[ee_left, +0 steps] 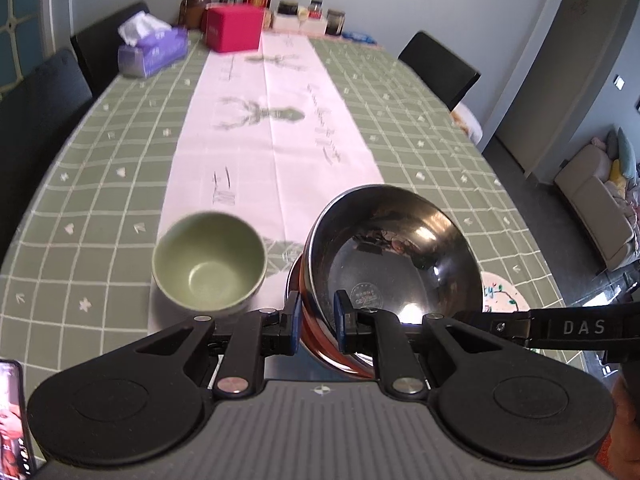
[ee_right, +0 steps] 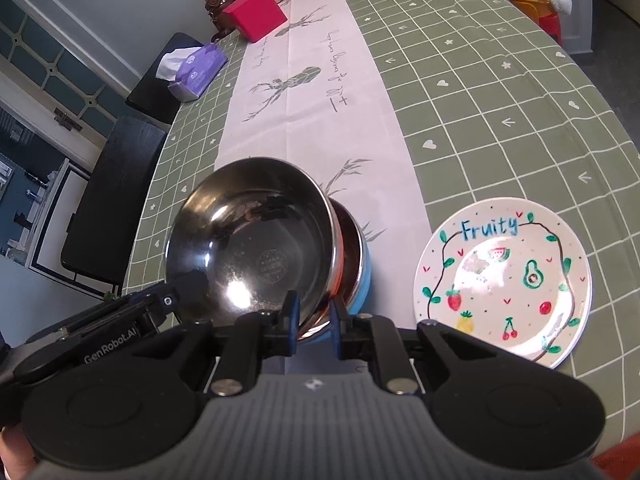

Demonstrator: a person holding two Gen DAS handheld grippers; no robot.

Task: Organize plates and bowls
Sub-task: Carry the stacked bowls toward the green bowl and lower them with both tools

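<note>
A steel bowl (ee_left: 396, 256) with an orange-red outer wall is held tilted between both grippers. My left gripper (ee_left: 318, 304) is shut on its near-left rim. My right gripper (ee_right: 313, 308) is shut on the opposite rim of the steel bowl (ee_right: 256, 248). Just under and behind it stands a blue-walled bowl (ee_right: 363, 280) with a steel inside; whether the two touch I cannot tell. An empty green bowl (ee_left: 210, 264) sits upright on the white runner to the left. A white "Fruity" plate (ee_right: 502, 284) lies flat on the right.
The table (ee_left: 100, 184) has a green checked cloth with a white runner. At its far end are a purple tissue box (ee_left: 154, 52), a pink box (ee_left: 234, 28) and bottles and jars. Black chairs (ee_left: 438, 66) line both sides. A phone (ee_left: 12, 416) lies near left.
</note>
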